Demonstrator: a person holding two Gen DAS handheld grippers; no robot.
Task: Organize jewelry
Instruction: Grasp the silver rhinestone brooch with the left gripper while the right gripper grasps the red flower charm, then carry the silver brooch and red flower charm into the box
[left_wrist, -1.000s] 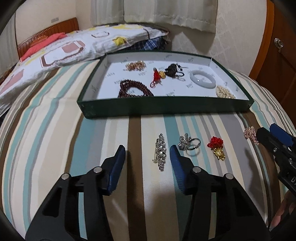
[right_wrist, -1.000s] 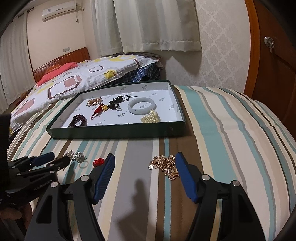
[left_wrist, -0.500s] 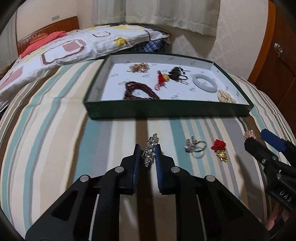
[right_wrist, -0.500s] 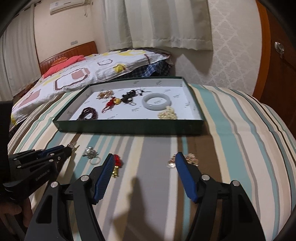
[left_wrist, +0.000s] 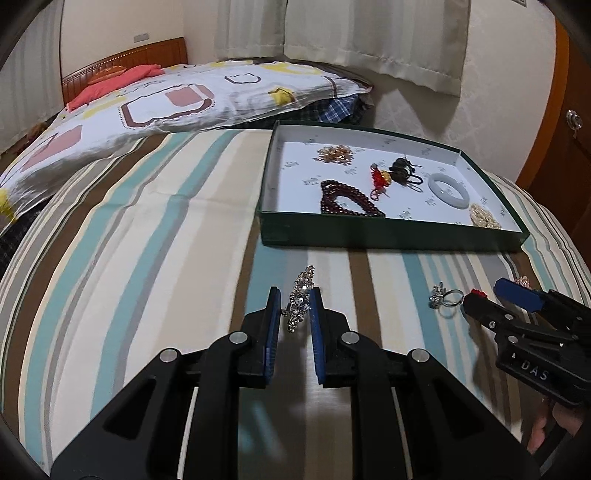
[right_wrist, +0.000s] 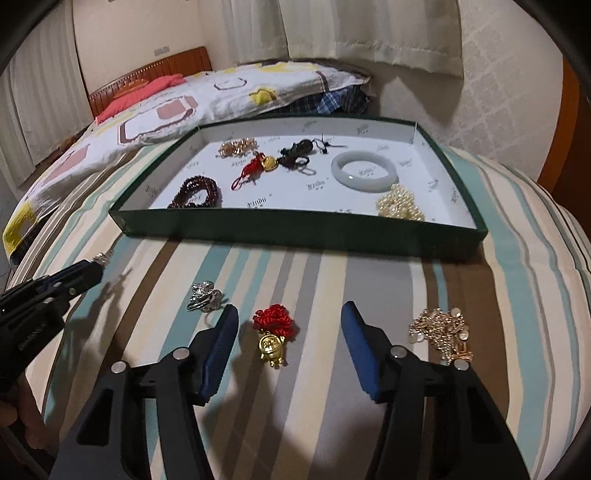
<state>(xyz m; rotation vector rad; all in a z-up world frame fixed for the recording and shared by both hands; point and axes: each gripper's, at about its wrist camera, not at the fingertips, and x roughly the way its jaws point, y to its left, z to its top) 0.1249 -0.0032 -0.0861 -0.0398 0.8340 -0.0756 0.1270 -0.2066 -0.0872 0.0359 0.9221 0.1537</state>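
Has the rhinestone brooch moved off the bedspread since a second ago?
Yes. The rhinestone brooch lay flat between the open pads; now the left gripper is shut on it and it has been lifted, swung left of the green tray.

Ahead of my tongs a patterned quilt (left_wrist: 177, 99) covers the bed, before a wooden headboard (right_wrist: 147, 75). Cream curtains (left_wrist: 369, 40) hang beyond; a wooden door (left_wrist: 565, 122) stands right.

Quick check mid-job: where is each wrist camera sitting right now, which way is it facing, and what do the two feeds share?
Left wrist: on the left gripper, facing the green tray; its fingers clamp the rhinestone brooch; right gripper at right.
Right wrist: on the right gripper, facing the tray; open fingers straddle the red-and-gold charm; left gripper at left.
Shared: tray, silver ring, striped bedcover.
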